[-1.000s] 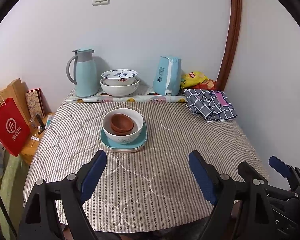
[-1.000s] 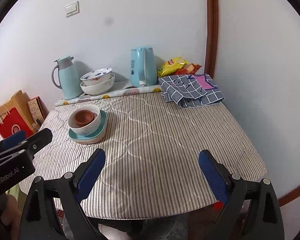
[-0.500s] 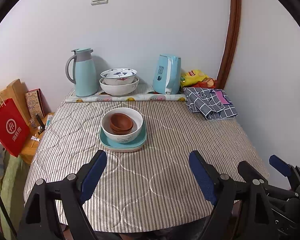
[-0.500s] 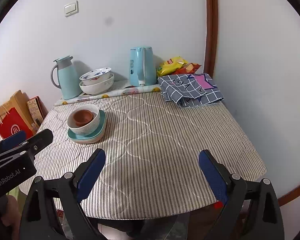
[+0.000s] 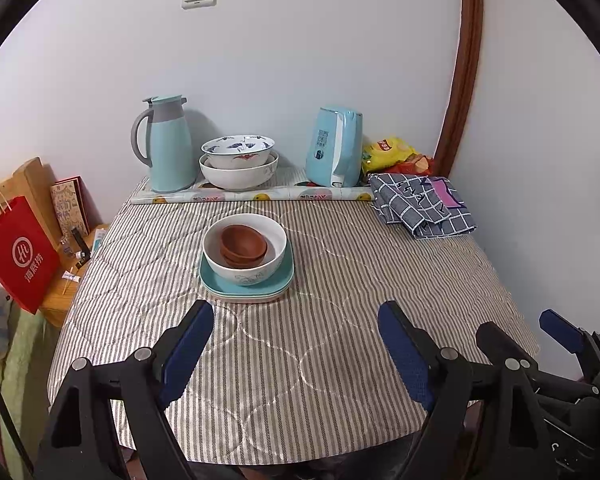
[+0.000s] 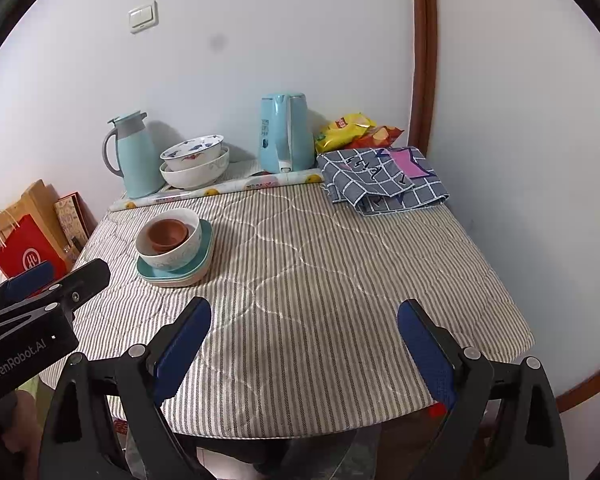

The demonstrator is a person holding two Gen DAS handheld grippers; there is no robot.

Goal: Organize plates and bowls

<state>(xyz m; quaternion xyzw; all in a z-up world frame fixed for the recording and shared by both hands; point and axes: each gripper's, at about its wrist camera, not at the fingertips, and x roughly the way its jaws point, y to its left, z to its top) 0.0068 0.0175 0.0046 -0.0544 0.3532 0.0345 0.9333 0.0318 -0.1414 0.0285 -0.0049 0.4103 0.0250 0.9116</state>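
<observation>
Brown bowls [image 5: 243, 245] sit nested inside a white bowl [image 5: 245, 272], which rests on stacked teal plates [image 5: 283, 278] on the striped table; the stack also shows in the right wrist view [image 6: 171, 240]. Two larger white bowls [image 5: 237, 160] are stacked at the back by the wall. My left gripper [image 5: 295, 344] is open and empty, held above the table's near edge, short of the stack. My right gripper [image 6: 304, 344] is open and empty over the near edge, to the right of the stack.
A blue thermos jug [image 5: 167, 144], a blue kettle [image 5: 334, 148], snack bags [image 5: 388, 152] and a folded checked cloth [image 5: 420, 208] line the back of the table. A red paper bag [image 5: 17, 252] and a wooden side stand [image 5: 65, 292] stand to the left. A wall runs close on the right.
Both grippers have drawn back slightly from the table; the stack looks a little farther away. Nothing on the table has moved.
</observation>
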